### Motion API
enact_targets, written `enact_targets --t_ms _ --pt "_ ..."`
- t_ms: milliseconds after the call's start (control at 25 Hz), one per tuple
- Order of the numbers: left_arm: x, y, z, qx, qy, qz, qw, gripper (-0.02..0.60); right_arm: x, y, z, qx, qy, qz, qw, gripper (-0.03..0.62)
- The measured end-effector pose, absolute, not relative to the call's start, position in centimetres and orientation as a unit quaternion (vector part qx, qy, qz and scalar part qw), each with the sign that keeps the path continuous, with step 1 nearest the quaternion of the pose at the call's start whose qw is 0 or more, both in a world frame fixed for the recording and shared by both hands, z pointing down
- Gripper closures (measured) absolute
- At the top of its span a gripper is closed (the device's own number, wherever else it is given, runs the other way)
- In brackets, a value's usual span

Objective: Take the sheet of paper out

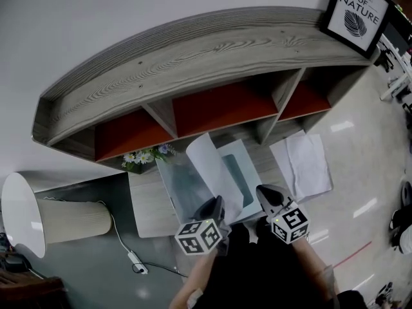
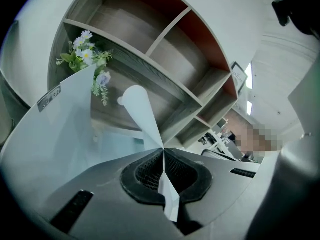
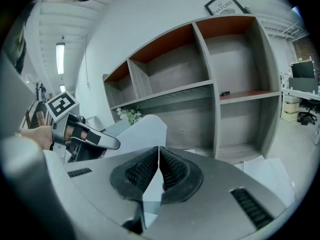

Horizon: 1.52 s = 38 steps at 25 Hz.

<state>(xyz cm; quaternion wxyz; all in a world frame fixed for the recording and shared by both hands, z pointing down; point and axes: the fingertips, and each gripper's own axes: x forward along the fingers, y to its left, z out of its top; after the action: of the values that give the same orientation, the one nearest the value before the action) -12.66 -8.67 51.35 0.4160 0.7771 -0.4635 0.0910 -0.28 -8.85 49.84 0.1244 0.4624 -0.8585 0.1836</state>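
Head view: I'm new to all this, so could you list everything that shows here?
shelf: one, grey with red backs, by the wall
print: one, black frame, on top of the shelf, right end
flowers: one bunch, white and green, shelf's lower left
lamp: one, cream, far left
power strip: one, white, floor
papers: a few, white, right
folder: one, clear, centre
sheet: one, white, curling from the folder
left gripper: shut on sheet
right gripper: shut on folder

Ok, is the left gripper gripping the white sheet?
Yes, the left gripper has its jaws pinched shut on the white sheet, which curls up out of them.
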Motion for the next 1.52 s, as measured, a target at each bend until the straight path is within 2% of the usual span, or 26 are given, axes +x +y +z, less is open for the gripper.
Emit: enact_targets --t_ms 480,920,1520 --pt "-8.1 -7.3 46.7 0.815 -0.409 0.044 0.408 0.569 3.4 -8.2 46.3 0.468 -0.863 0.162 0.095 0.580" --pt "-2.3 -3.4 41.6 0.819 -0.444 0.009 0.363 0.569 9.4 -5.5 40.9 0.412 -0.897 0.141 0.078 0.580" --pt "4.3 1.6 35.9 0.842 -0.496 0.019 0.212 0.569 15.6 -0.8 36.2 0.338 -0.934 0.103 0.062 0.580"
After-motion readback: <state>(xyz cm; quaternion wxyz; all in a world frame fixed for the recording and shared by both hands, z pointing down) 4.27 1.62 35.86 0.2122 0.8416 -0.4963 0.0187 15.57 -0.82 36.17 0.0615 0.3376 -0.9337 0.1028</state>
